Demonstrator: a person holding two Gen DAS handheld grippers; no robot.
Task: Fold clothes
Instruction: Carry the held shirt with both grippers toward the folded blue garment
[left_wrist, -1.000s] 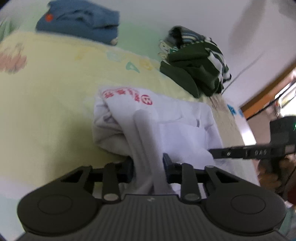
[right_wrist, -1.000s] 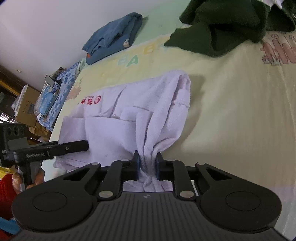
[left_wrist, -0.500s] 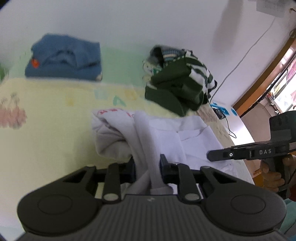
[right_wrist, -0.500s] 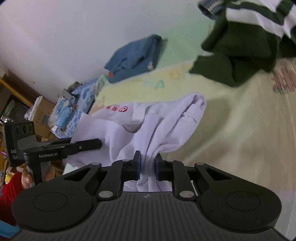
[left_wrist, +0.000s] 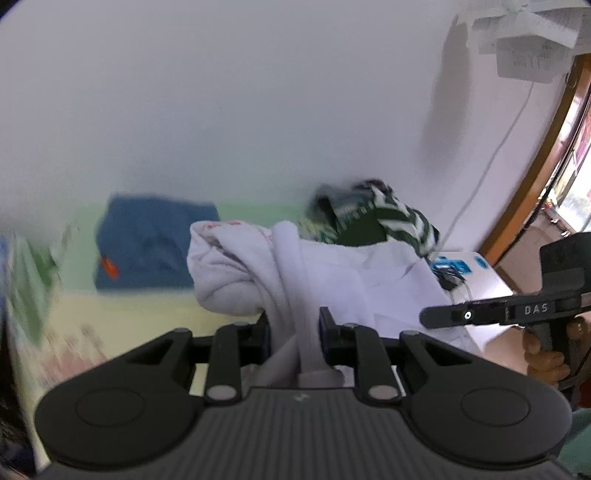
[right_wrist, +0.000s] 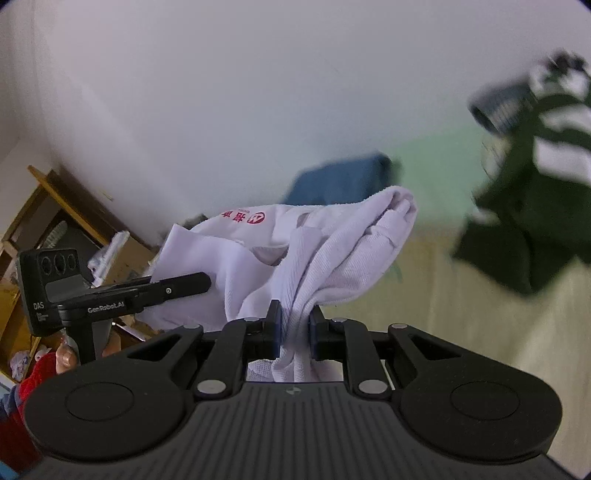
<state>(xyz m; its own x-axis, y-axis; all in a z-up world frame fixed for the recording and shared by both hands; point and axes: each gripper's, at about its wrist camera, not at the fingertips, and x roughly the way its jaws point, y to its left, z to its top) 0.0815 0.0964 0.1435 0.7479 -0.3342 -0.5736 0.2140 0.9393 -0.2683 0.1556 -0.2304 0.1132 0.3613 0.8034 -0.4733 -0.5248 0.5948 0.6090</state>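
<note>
Between two grippers — one white shirt (left_wrist: 332, 280)

Plain white wall (left_wrist: 258, 92) takes up most of both views, well past the fingers. Up in the top right of the left view there's a white fan (left_wrist: 524, 22) on the wall, with a white cord (left_wrist: 491, 155) hanging down from it. Wooden window frame (left_wrist: 546, 147) curves down the right edge, daylight coming in through it. The bed (right_wrist: 480, 295) under everything has a pale yellow cover with a green strip at the wall. Off to the left of the right view, a wooden shelf (right_wrist: 40, 195) and cardboard boxes (right_wrist: 125, 251), pretty cluttered.
</note>
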